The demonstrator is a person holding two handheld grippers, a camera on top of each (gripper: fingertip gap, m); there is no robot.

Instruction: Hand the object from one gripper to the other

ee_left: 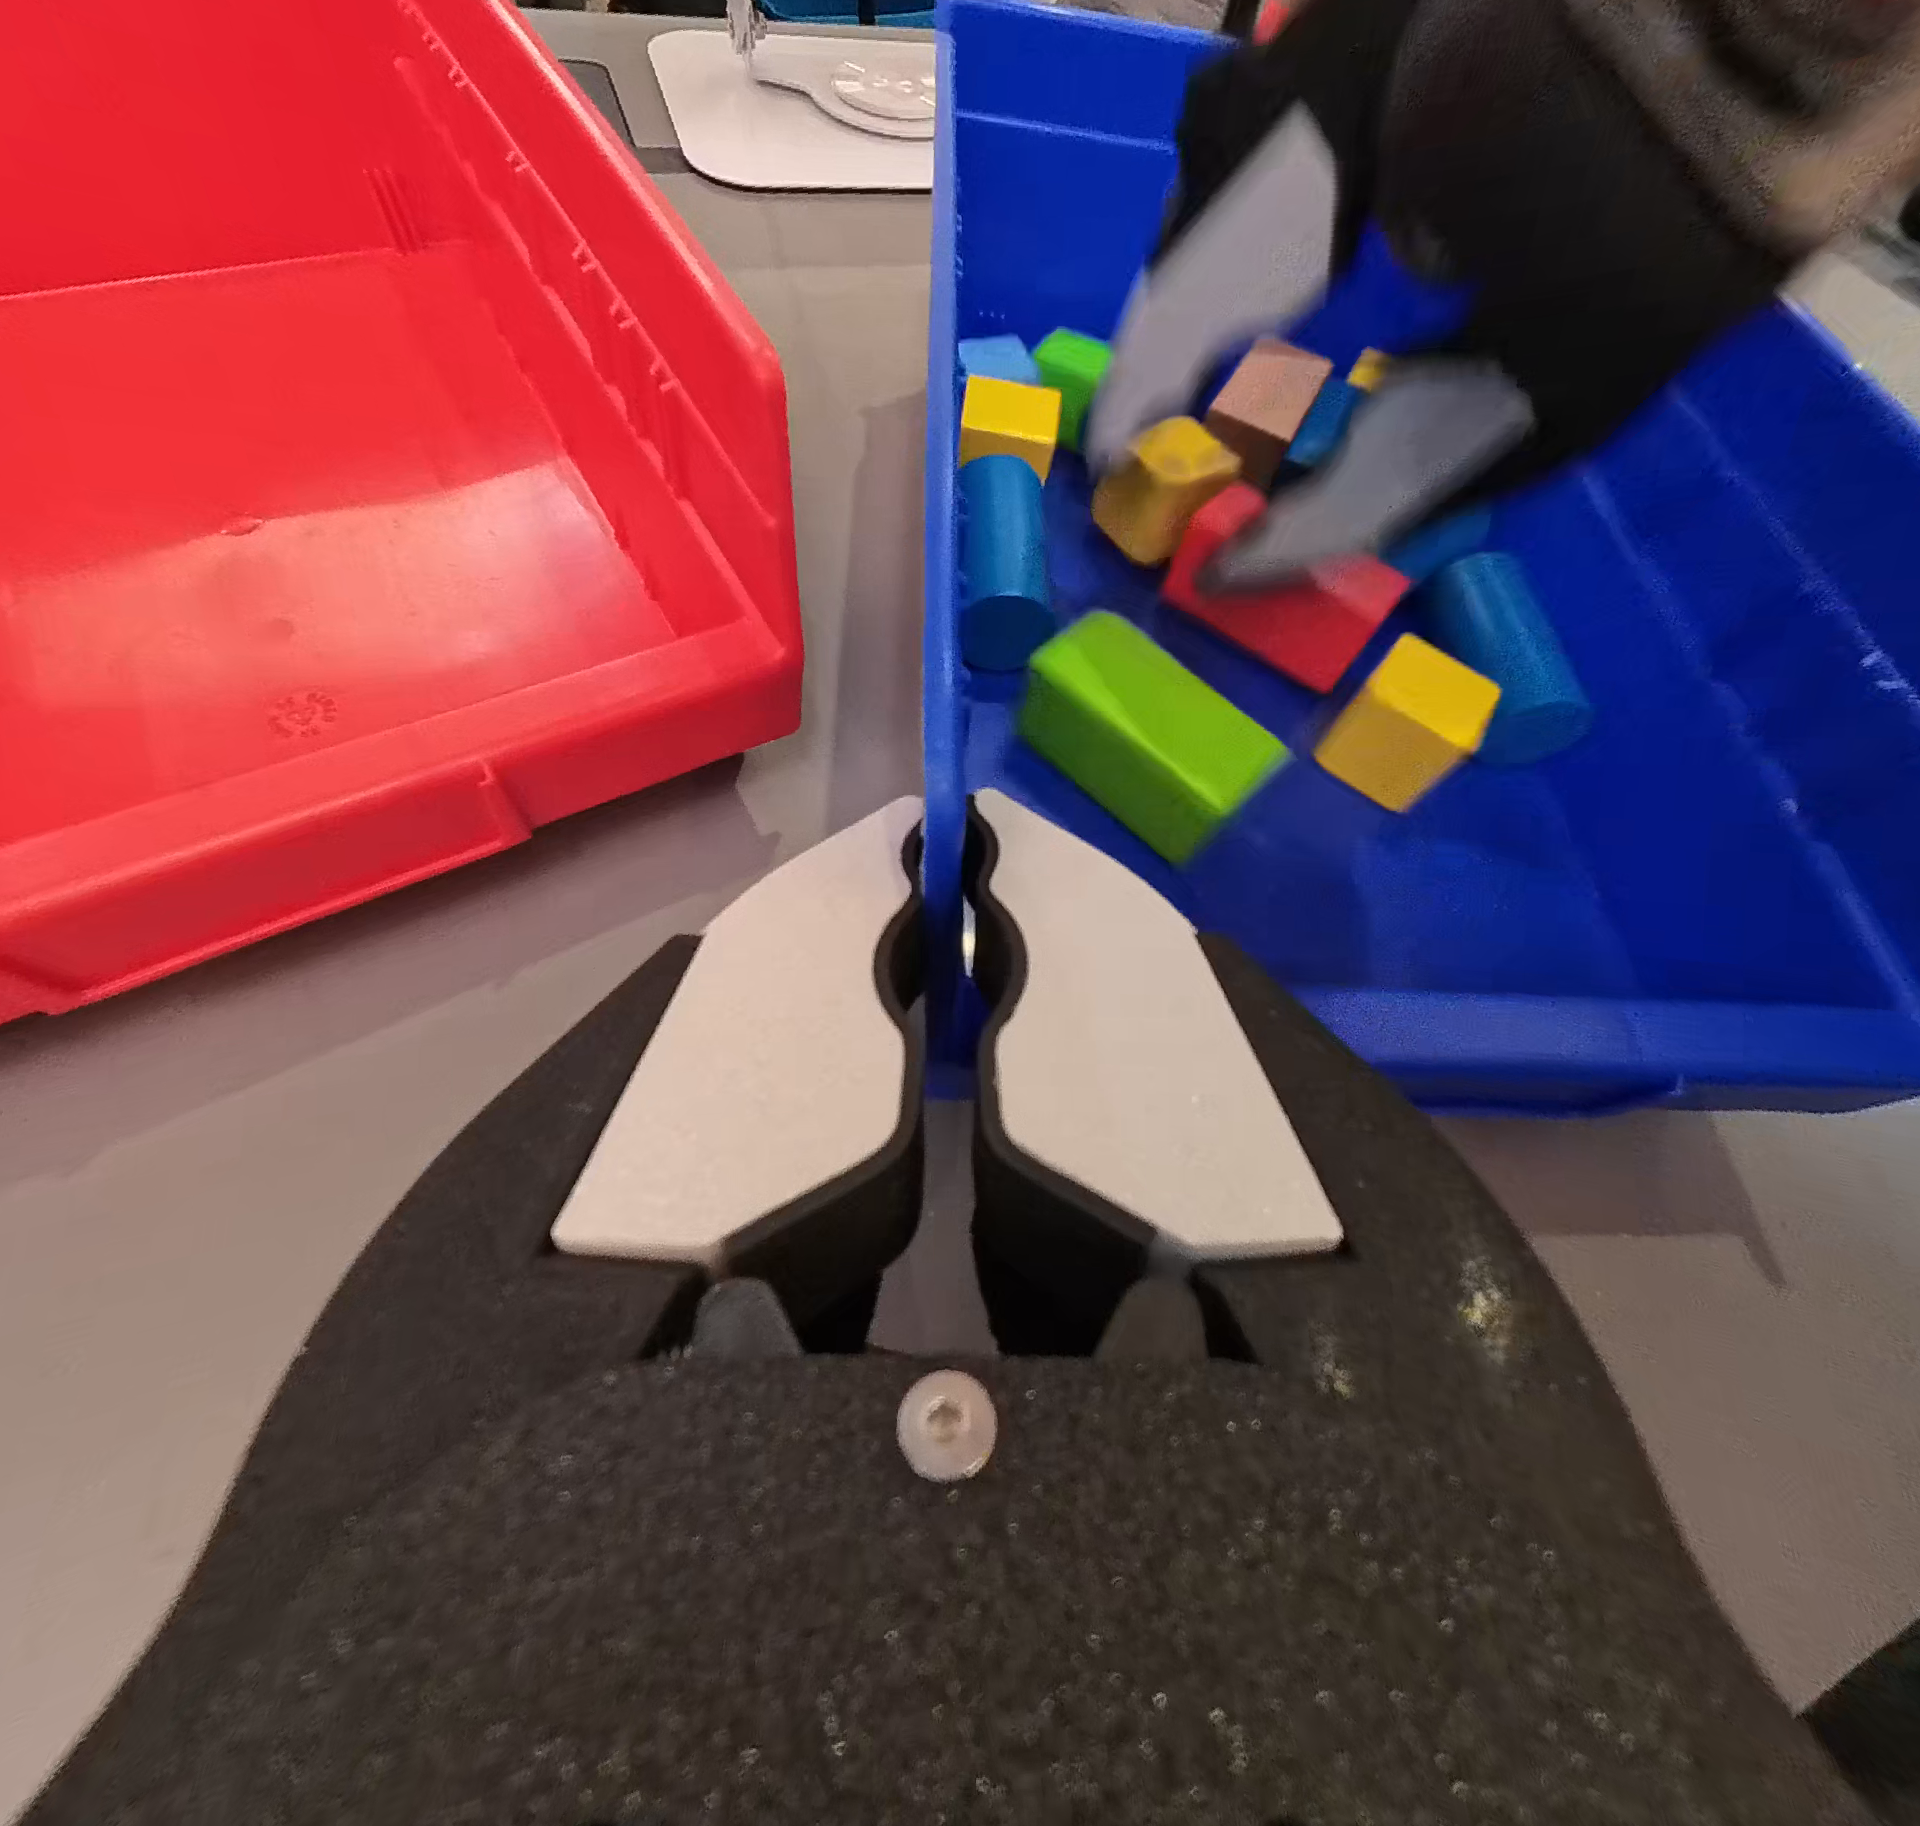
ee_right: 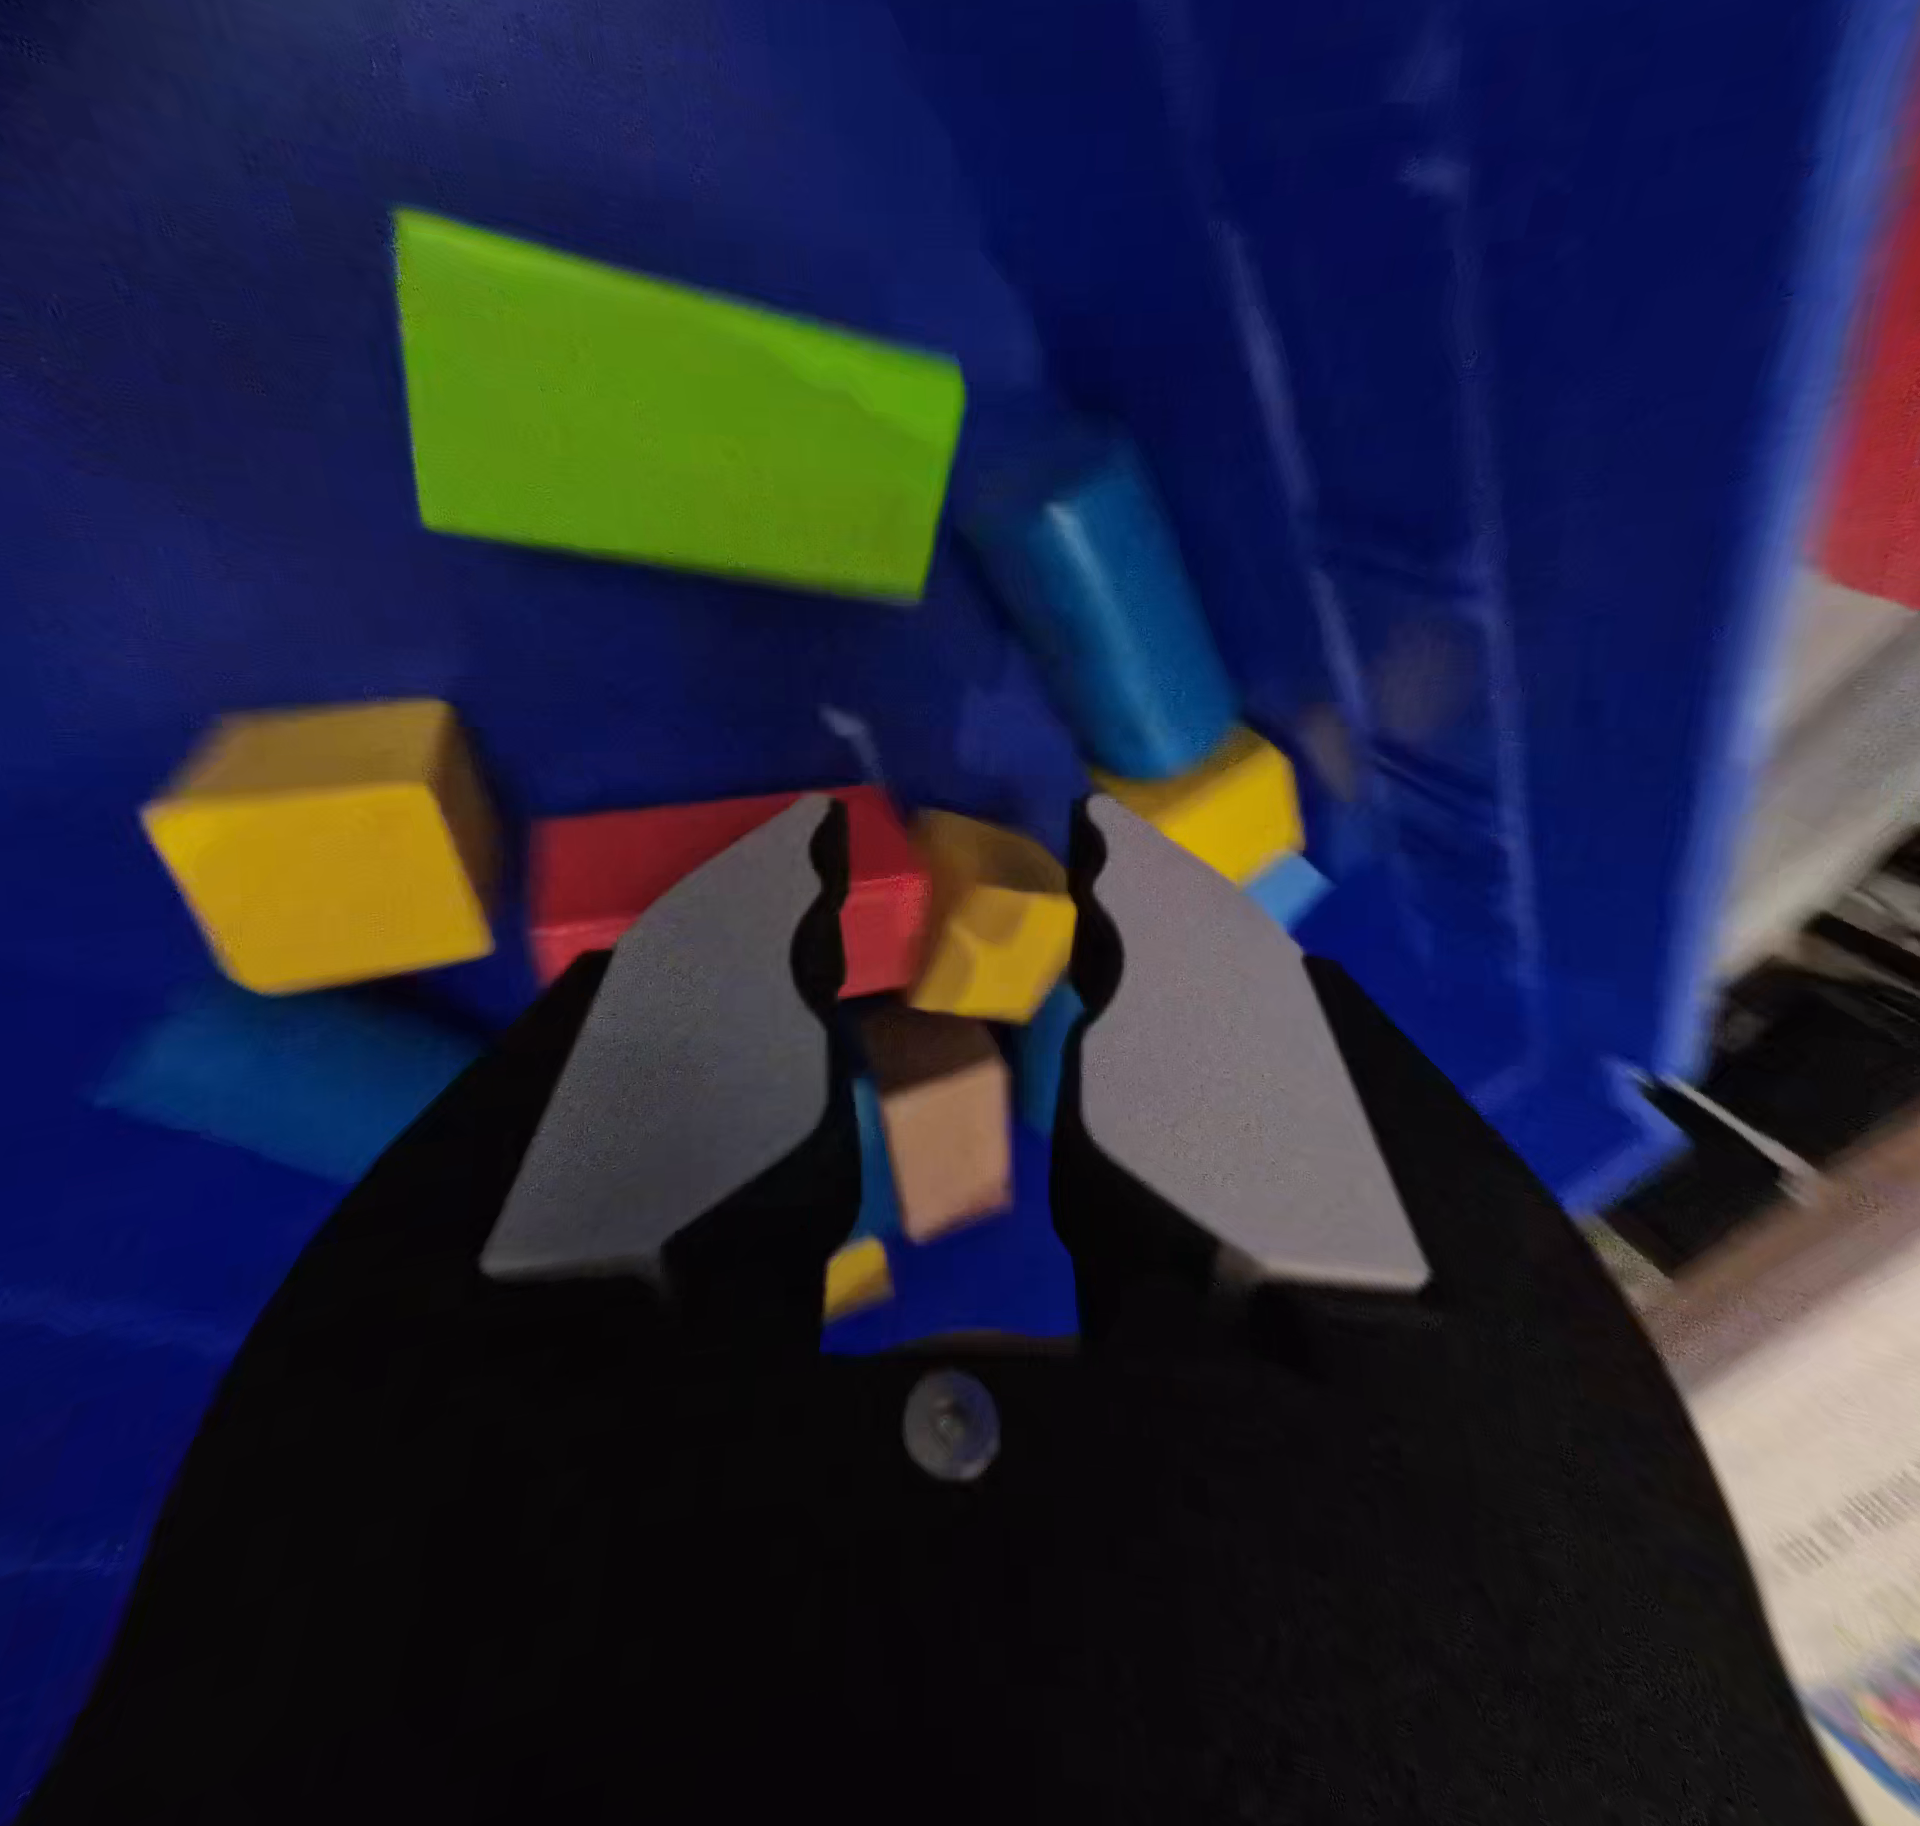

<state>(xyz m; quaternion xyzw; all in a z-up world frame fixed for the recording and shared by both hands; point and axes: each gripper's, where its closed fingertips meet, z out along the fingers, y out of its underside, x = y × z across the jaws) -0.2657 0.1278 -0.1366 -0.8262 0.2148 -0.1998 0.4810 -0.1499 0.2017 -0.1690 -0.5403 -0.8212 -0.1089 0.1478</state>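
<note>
I am at the pick-up step: nothing has been handed over yet. My left gripper (ee_left: pixel 945 841) is clamped on the near corner wall of the blue plastic bin (ee_left: pixel 1714 633), its jaws pressed on either side of the wall, steadying the bin beside the empty red plastic bin (ee_left: pixel 364 426) on the grey table (ee_left: pixel 260 1205). My right gripper (ee_right: pixel 961 831) reaches into the blue bin with its jaws apart, holding nothing; the mustard-yellow wooden block (ee_right: pixel 987 945) sits between the fingertips, lying on the bin floor against the red wooden block (ee_right: pixel 675 872) with a brown wooden block (ee_right: pixel 945 1122) just behind it. The right wrist view is blurred. Next, I judge, the right jaws must close squarely on the mustard block without catching its neighbours, then lift it clear so the left can let go of the wall and receive it.
</note>
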